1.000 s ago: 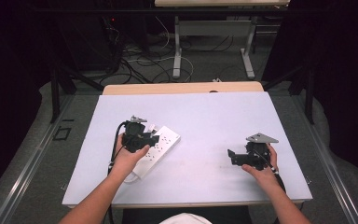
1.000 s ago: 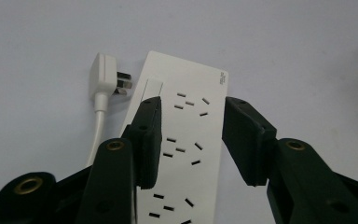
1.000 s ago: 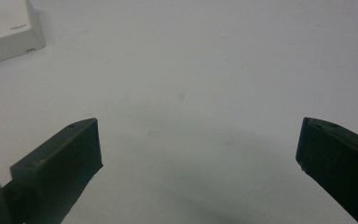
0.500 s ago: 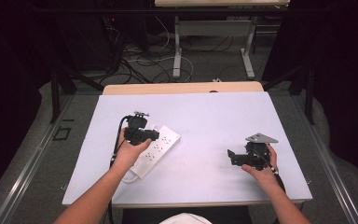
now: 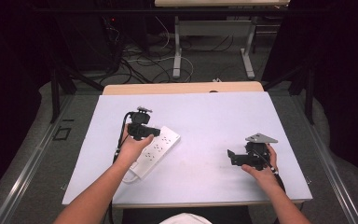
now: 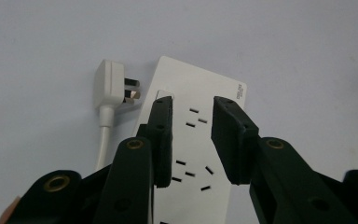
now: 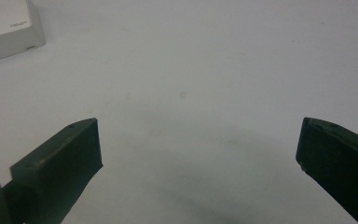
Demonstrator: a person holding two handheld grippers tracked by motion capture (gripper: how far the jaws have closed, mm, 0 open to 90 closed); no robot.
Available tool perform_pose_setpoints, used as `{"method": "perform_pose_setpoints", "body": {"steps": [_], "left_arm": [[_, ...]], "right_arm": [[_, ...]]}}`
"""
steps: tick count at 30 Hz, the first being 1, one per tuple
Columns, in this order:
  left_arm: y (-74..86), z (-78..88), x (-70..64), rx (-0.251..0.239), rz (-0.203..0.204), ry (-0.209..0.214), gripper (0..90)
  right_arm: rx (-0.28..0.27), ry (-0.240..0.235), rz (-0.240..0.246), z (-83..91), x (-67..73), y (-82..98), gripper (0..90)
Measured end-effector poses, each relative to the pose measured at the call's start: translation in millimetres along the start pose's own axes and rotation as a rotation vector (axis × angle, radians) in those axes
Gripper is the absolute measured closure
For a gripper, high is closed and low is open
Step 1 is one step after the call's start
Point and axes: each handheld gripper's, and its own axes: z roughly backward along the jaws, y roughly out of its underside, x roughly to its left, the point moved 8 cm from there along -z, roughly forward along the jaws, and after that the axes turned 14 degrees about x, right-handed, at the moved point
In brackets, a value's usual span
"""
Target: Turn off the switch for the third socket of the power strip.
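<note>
While the left tongs hover right over the flat white plastic power strip, this looks to me like the approach step, nothing gripped yet. Jaws are partly open with sockets showing between them and nothing held. The strip lies diagonally on the left half of the pale lavender bench; its chunky white three-pin plug rests just beside the strip's end, unplugged, cord trailing. Next move probably means dropping lower and squaring up on either the strip or the plug. Right tongs sit well apart on the right, spread wide and empty.
</note>
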Motion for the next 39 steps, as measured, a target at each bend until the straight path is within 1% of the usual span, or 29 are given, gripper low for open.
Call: {"method": "perform_pose_setpoints", "body": {"steps": [1, 2, 4, 7, 10, 11, 12, 13, 14, 15, 18, 20, 22, 24, 25, 28, 31, 39], "left_arm": [[-1.5, -0.9, -0.1, -0.008, 0.013, -0.003, 70.2], [-2.6, -1.2, 0.6, -0.005, 0.01, -0.005, 70.8], [-4.5, -2.7, 0.6, -0.006, 0.026, -0.001, 71.9], [-6.7, -5.4, 2.1, -0.006, 0.033, -0.008, 73.3], [-7.9, -6.9, 3.9, -0.004, 0.032, -0.012, 74.3], [-8.4, -7.6, 4.2, -0.001, 0.041, -0.011, 74.8], [-9.2, -8.3, 5.3, -0.002, 0.039, -0.013, 75.1], [-10.6, -9.7, 6.6, -0.003, 0.051, -0.011, 75.5], [-10.6, -9.7, 6.6, -0.003, 0.051, -0.011, 76.1], [-12.0, -11.1, 8.0, -0.002, 0.063, -0.014, 76.4], [-14.5, -13.4, 10.8, -0.01, 0.072, -0.017, 77.9], [-14.8, -13.8, 11.8, -0.005, 0.074, -0.019, 78.5], [-16.7, -16.1, 13.8, -0.011, 0.09, -0.019, 79.3], [-17.8, -17.6, 15.3, -0.011, 0.089, -0.023, 79.9], [-18.3, -18.6, 15.5, -0.013, 0.095, -0.021, 80.2], [-19.3, -20.6, 17.1, -0.012, 0.098, -0.022, 81.6], [-20.4, -22.8, 18.2, -0.013, 0.101, -0.025, 83.0], [-22.4, -27.8, 18.9, -0.016, 0.112, -0.027, 86.1]], "right_arm": [[0.0, 0.0, 0.0, -0.1, 0.0, 0.0, 0.0], [0.0, 0.001, 0.002, -0.1, -0.3, -0.1, 0.0], [0.0, 0.0, 0.003, -0.2, -0.1, -0.1, 0.0], [0.001, -0.001, 0.002, -0.2, 0.0, 0.1, 0.0], [0.002, 0.0, 0.005, -0.3, -0.4, 0.3, 0.0], [0.003, -0.001, 0.002, -0.4, -0.2, 0.4, 0.0], [0.003, -0.001, 0.002, -0.4, -0.2, 0.4, 0.0], [0.003, -0.001, 0.002, -0.5, -0.1, 0.4, 0.0], [0.003, -0.002, 0.002, -0.6, 0.0, 0.4, 0.0], [0.003, -0.002, 0.002, -0.6, 0.1, 0.4, 0.0], [0.004, 0.001, 0.005, -1.0, -0.4, 0.5, 0.0], [0.005, 0.002, 0.005, -1.0, -0.5, 0.6, 0.0], [0.006, 0.004, 0.005, -1.0, -0.7, 0.8, 0.0], [0.005, -0.001, 0.002, -1.3, -0.4, 0.7, 0.0], [0.005, -0.001, 0.001, -1.4, -0.4, 0.7, 0.0], [0.005, -0.002, 0.002, -1.4, -0.3, 0.7, 0.0], [0.006, -0.001, 0.008, -2.0, -0.6, 0.8, 0.0], [0.006, 0.0, 0.011, -2.3, -0.9, 0.9, 0.0]]}}
